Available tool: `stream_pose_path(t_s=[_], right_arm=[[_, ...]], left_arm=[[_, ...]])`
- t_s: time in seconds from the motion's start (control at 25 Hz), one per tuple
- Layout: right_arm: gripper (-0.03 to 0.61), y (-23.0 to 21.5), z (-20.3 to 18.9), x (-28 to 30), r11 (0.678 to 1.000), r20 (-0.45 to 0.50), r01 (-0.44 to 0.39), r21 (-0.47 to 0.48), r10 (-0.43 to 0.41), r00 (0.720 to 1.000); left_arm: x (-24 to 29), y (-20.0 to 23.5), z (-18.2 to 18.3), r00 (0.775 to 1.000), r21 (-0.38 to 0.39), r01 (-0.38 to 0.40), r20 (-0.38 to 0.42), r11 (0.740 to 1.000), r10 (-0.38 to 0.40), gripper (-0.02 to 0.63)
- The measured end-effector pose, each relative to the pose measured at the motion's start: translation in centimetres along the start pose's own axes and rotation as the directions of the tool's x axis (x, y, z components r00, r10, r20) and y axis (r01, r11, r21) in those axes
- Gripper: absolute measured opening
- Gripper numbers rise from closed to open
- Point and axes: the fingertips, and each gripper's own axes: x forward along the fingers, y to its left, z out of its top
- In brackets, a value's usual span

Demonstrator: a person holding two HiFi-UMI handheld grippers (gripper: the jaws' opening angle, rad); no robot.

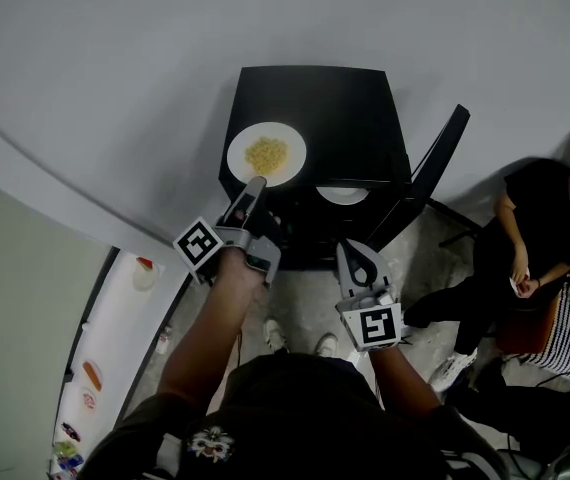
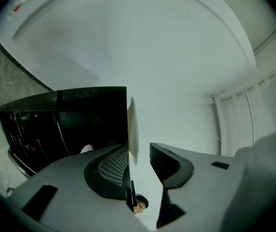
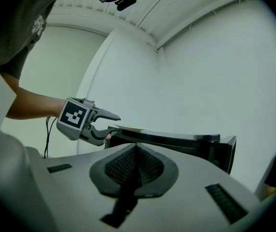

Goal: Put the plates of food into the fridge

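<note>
A white plate (image 1: pixel 266 154) with yellow food in its middle lies on the black table (image 1: pixel 350 118), near the table's front left corner. My left gripper (image 1: pixel 254 186) reaches the plate's near rim, and its jaws stand open, one above and one below the rim. In the left gripper view the plate (image 2: pixel 132 127) shows edge-on between the open jaws of the left gripper (image 2: pixel 139 151), with a gap on one side. My right gripper (image 1: pixel 357 258) hangs shut and empty in front of the table. A second white plate (image 1: pixel 343 194) rests on the lower shelf.
An open fridge door (image 1: pixel 115 338) with small items on its shelves stands at the lower left. A black chair (image 1: pixel 437 163) leans by the table's right side. A person (image 1: pixel 540 238) sits at the right. White walls surround the table.
</note>
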Motion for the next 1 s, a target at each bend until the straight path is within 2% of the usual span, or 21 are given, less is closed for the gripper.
stream_pose_path(t_s=[0.4, 0.8, 0.96, 1.0], right_arm=[[0.023, -2.8, -0.9, -1.5, 0.998, -0.017, 0.067, 0.0, -0.067, 0.998], [0.023, -1.8, -0.9, -1.7, 0.999, -0.015, 0.046, -0.008, -0.047, 0.999], [0.023, -1.8, -0.7, -1.6, 0.999, -0.012, 0.051, -0.014, -0.051, 0.999], [0.024, -1.8, -0.6, -1.6, 0.999, -0.009, 0.051, -0.013, -0.051, 0.999]], left_arm=[[0.7, 1.1, 0.6, 0.998, -0.08, -0.06, 0.001, 0.995, 0.061, 0.141], [0.8, 1.6, 0.8, 0.995, -0.105, -0.097, 0.005, 0.99, 0.099, 0.095], [0.8, 1.4, 0.7, 0.996, -0.112, -0.09, 0.009, 0.99, 0.091, 0.087], [0.8, 1.3, 0.8, 0.996, -0.112, -0.085, 0.011, 0.99, 0.086, 0.066]])
